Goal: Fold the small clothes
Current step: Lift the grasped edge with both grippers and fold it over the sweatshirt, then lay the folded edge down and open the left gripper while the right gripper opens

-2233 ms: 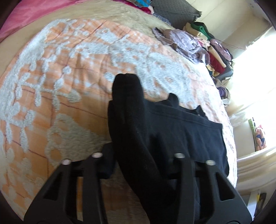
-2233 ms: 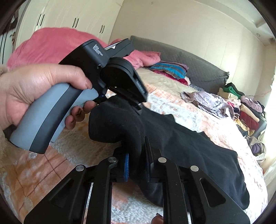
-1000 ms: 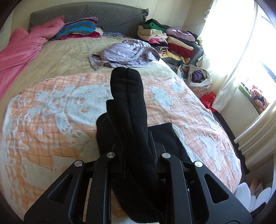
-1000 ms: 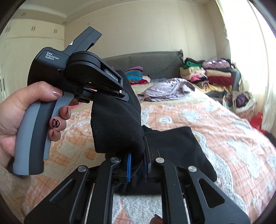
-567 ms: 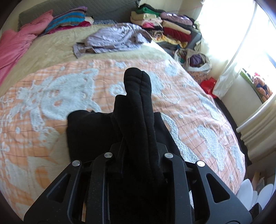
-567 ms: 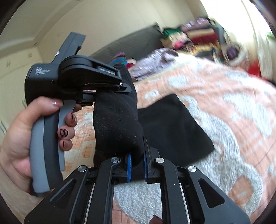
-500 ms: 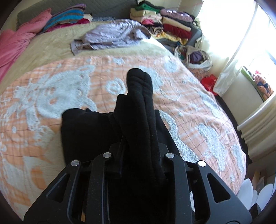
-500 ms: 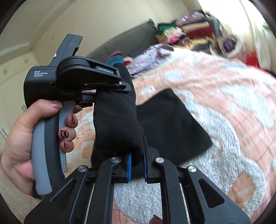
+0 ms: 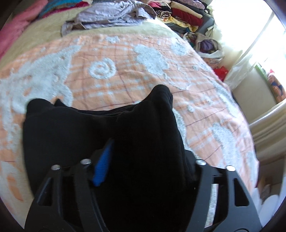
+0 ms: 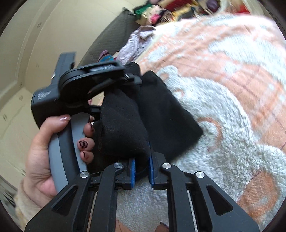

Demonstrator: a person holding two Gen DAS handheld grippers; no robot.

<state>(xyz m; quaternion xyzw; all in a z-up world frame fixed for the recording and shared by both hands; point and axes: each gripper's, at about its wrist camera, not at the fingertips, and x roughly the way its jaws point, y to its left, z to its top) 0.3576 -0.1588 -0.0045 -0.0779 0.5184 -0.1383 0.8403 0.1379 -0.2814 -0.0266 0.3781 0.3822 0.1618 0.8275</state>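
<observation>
While one black garment [image 9: 100,135] drapes over the left gripper [image 9: 143,166], its jaws are opening: a single blue pad [image 9: 102,167] shows on the near left finger, and the other finger's pad is buried under cloth that lies loose between them. Past the fingertips the garment rests folded on the orange and white bedspread [image 9: 125,75], one rounded end standing up from it. Seen from the right gripper [image 10: 142,169], two blue pads pinch a thick fold of the same black cloth, though those jaws are starting to open. Just left of it, a hand [image 10: 44,157] grips the grey handle of the other tool. Farthest off, blurred, lie one crumpled lilac garment [image 9: 110,16] and one stack of folded clothes [image 9: 180,14], too smeared to count.
</observation>
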